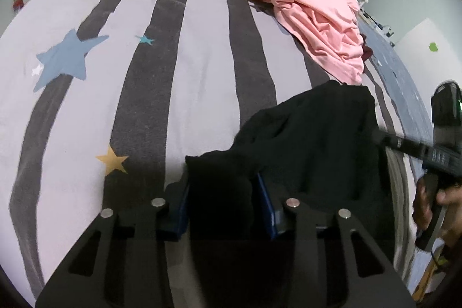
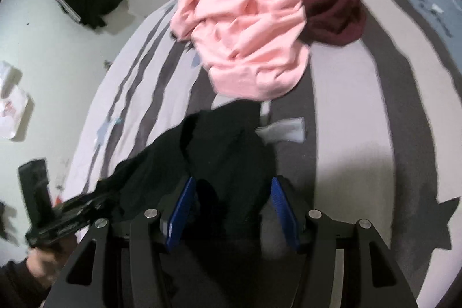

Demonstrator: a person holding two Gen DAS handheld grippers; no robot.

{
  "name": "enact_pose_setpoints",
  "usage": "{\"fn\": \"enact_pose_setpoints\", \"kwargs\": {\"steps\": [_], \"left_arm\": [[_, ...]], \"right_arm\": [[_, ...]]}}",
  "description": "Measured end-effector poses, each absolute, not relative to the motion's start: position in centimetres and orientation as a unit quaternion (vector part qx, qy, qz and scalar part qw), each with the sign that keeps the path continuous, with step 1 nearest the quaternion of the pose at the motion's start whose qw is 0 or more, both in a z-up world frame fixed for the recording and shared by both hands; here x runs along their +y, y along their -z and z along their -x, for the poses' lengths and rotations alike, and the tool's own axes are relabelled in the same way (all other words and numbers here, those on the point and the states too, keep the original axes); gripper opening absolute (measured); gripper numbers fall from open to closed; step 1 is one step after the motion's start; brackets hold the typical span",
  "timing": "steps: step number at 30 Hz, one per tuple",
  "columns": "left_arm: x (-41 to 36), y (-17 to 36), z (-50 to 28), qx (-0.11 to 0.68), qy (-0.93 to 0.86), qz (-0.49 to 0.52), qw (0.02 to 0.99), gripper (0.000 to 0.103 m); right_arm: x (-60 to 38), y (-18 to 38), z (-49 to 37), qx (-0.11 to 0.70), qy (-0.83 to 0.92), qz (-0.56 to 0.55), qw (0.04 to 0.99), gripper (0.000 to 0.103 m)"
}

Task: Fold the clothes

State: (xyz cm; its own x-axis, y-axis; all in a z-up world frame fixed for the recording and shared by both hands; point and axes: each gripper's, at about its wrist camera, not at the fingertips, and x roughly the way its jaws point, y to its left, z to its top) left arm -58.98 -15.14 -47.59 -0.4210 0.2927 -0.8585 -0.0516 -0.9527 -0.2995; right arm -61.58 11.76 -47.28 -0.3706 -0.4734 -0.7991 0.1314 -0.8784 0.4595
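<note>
Black garment (image 1: 311, 134) held up over the near part of the striped bed cover (image 1: 202, 48), stretched between both tools. Left gripper (image 1: 221, 204) at medium width, a thick bunch of black cloth filling the gap between the blue pads (image 1: 265, 204); seems gripped, though pad contact too dark to confirm fully. Right gripper (image 2: 231, 207) also half wide, cloth hanging between its pads (image 2: 184, 207), the right pad apparently clear of the fabric, so grip uncertain there. Long axis of the garment running from one tool across to the other, slack in the middle. Pink garment (image 2: 245, 27) and dark red garment (image 2: 332, 16) heaped far on the bed, well apart from both. Probably next: spreading flat on the free stripes to the left.
</note>
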Motion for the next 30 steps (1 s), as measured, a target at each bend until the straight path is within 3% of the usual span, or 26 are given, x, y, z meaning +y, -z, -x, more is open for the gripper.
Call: {"fn": "enact_pose_setpoints", "kwargs": {"steps": [4, 6, 8, 10, 12, 20, 30], "left_arm": [[-14.7, 47.6, 59.0, -0.108, -0.838, 0.526, 0.099, 0.039], [-14.5, 47.6, 58.7, -0.097, -0.843, 0.520, 0.096, 0.034], [-14.3, 47.6, 58.6, -0.099, -0.846, 0.514, 0.096, 0.022], [-14.2, 47.5, 58.6, -0.104, -0.848, 0.511, 0.094, 0.018], [-14.1, 47.2, 58.5, -0.105, -0.852, 0.504, 0.089, 0.017], [-14.1, 44.2, 59.3, -0.110, -0.870, 0.473, 0.086, 0.015], [-14.0, 36.9, 65.4, -0.087, -0.902, 0.415, 0.086, 0.015]], "right_arm": [[9.6, 47.6, 61.1, -0.097, 0.816, -0.537, 0.190, 0.054], [9.3, 48.0, 61.3, -0.099, 0.816, -0.540, 0.182, 0.055], [8.7, 48.0, 61.5, -0.092, 0.821, -0.536, 0.174, 0.055], [7.8, 48.0, 61.7, -0.072, 0.828, -0.530, 0.168, 0.041], [7.3, 48.1, 62.1, -0.074, 0.827, -0.531, 0.171, 0.008], [7.1, 45.9, 62.8, -0.088, 0.840, -0.511, 0.162, 0.004], [7.7, 38.4, 67.4, -0.113, 0.877, -0.440, 0.156, 0.004]]}}
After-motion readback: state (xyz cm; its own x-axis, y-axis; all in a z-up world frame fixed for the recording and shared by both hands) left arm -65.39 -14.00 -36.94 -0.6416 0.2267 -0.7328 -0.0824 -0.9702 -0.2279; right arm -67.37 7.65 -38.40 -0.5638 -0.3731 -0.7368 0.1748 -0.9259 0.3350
